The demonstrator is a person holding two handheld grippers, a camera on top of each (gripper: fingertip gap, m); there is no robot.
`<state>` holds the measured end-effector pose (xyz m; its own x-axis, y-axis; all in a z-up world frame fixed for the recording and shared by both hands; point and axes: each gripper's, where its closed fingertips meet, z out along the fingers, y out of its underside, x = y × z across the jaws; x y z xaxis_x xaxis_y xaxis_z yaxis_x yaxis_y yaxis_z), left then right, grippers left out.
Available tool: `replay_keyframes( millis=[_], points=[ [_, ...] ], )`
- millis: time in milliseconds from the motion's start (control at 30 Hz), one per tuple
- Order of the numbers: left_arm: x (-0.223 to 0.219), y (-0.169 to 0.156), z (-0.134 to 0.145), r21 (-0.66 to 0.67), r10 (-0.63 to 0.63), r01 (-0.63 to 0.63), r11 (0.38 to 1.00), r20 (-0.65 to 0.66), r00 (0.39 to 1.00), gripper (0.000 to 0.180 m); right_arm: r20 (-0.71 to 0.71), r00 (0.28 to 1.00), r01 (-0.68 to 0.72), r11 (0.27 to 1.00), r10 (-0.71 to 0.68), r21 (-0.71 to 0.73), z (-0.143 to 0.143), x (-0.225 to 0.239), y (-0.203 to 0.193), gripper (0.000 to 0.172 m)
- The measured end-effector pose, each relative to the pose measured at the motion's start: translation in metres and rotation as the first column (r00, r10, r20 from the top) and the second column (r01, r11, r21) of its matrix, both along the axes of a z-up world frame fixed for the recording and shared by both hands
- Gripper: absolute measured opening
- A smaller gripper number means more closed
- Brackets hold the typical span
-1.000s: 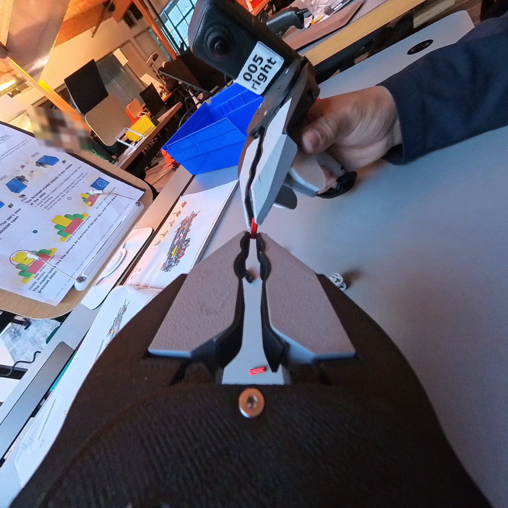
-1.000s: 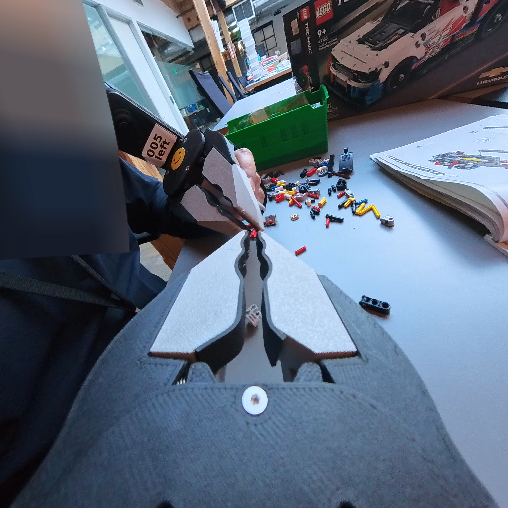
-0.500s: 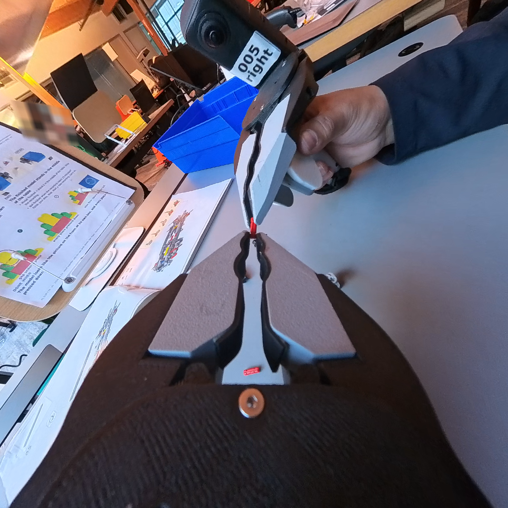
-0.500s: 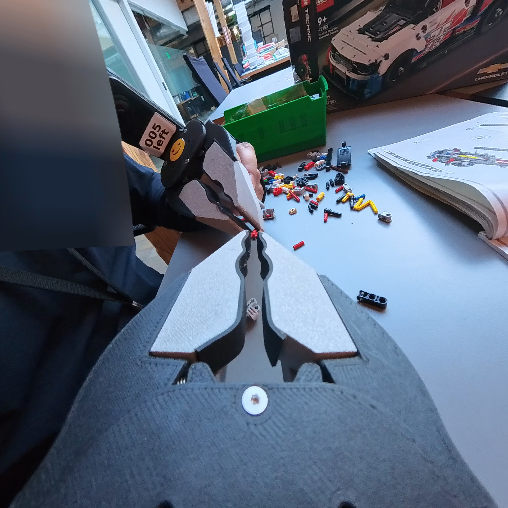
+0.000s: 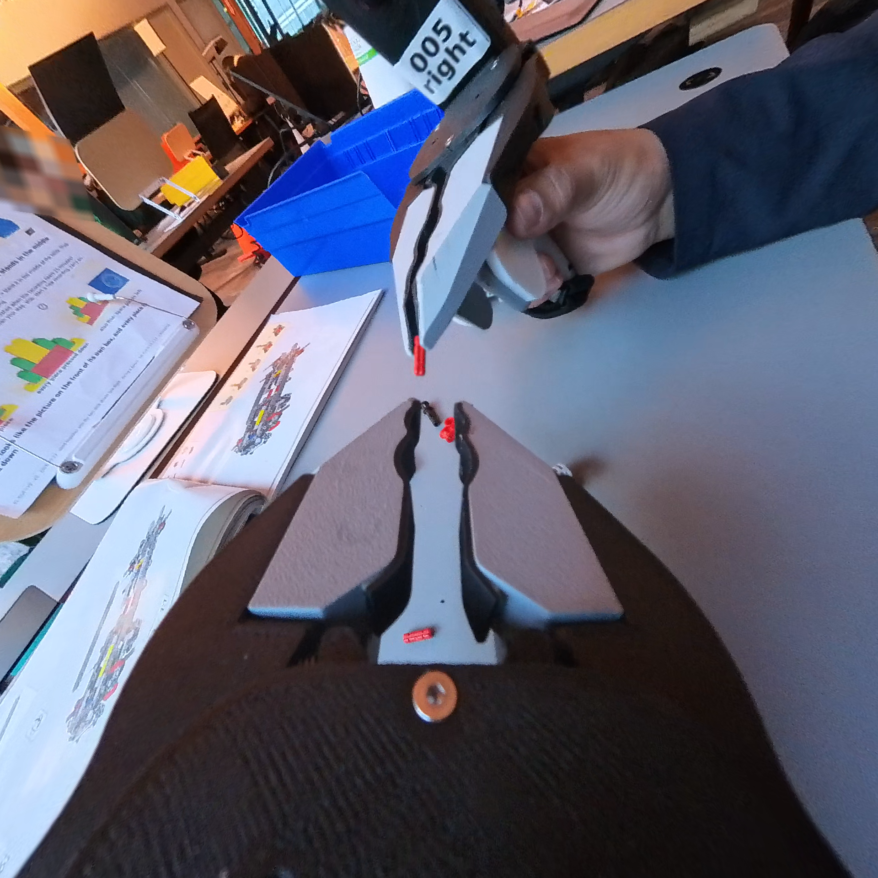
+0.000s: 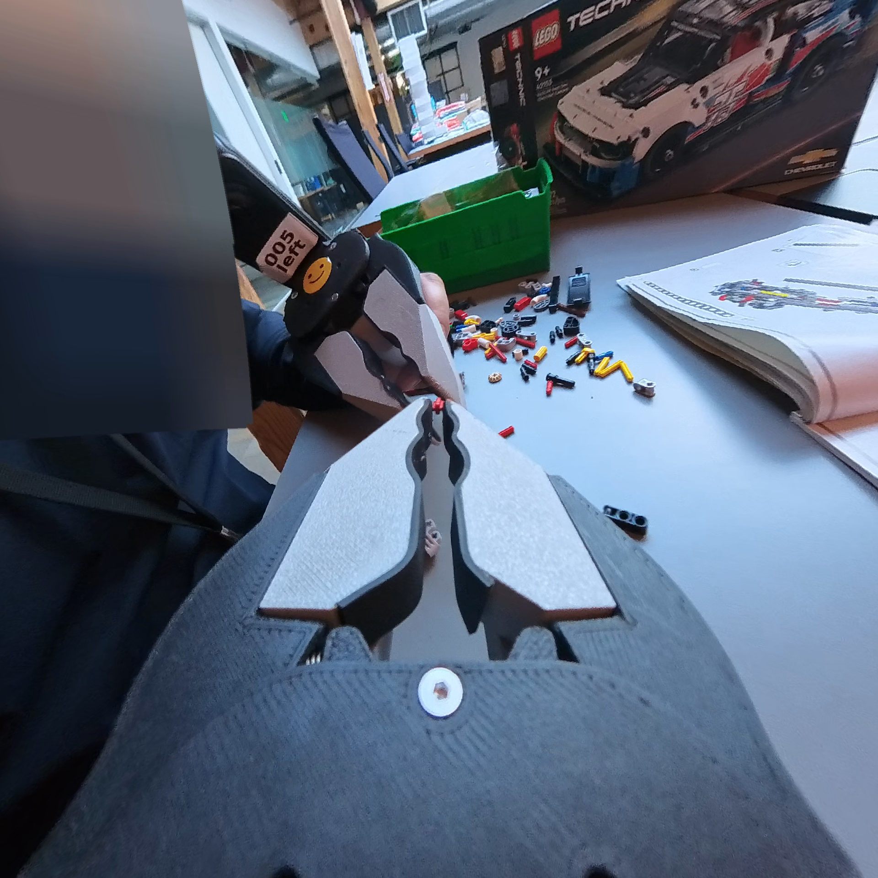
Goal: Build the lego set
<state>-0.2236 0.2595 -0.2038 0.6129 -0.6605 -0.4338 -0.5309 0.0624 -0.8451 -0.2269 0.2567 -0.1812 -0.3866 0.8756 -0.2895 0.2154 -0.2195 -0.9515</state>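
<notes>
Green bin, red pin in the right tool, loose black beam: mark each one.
Green bin (image 6: 468, 233): right wrist view, its front wall.
Red pin (image 5: 418, 356): left wrist view, the part sticking out of the right tool's shut tips.
Black beam (image 6: 625, 517): right wrist view, its middle.

Soft daylight from windows (image 6: 266, 119), warm glow far left, fisheye edges, slight motion blur, bg soft
</notes>
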Motion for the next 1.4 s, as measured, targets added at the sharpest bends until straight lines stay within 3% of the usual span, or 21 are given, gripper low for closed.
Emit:
replay_keyframes(
  millis=[200, 400, 533, 700, 900, 1033, 1400],
  points=[
    [-0.002, -0.001, -0.004, -0.034, -0.018, 0.018, 0.999, -0.001, 1.0, 0.015, 0.007, 0.999, 0.033, 0.999, -0.034, 0.03, -0.001, 0.002, 0.006, 0.0],
    [-0.007, -0.014, -0.02, -0.127, -0.12, 0.113, 0.985, -0.049, 0.992, 0.015, 0.086, 0.995, 0.04, 0.992, -0.05, 0.117, -0.016, 0.003, 0.006, 0.001],
    [0.002, -0.032, -0.036, -0.296, -0.247, 0.238, 0.925, 0.009, 0.969, 0.019, 0.119, 0.992, 0.025, 0.983, -0.047, 0.182, -0.022, 0.008, 0.002, 0.0],
    [0.006, -0.039, -0.068, -0.444, -0.297, 0.244, 0.862, -0.052, 0.954, 0.029, 0.108, 0.992, 0.04, 0.981, -0.061, 0.188, -0.019, 0.015, 0.006, 0.0],
    [0.015, -0.036, -0.079, -0.465, -0.331, 0.247, 0.85, -0.108, 0.937, 0.027, 0.125, 0.991, 0.023, 0.981, -0.048, 0.191, -0.021, 0.018, 0.005, 0.001],
    [0.015, -0.036, -0.08, -0.455, -0.332, 0.245, 0.856, -0.122, 0.935, 0.013, 0.178, 0.984, -0.013, 0.973, -0.029, 0.232, -0.032, 0.018, -0.001, 0.001],
    [0.019, -0.055, -0.074, -0.46, -0.351, 0.277, 0.843, -0.081, 0.933, 0.013, 0.307, 0.952, -0.114, 0.948, 0.019, 0.297, -0.062, 0.018, -0.016, 0.001]
  ],
)
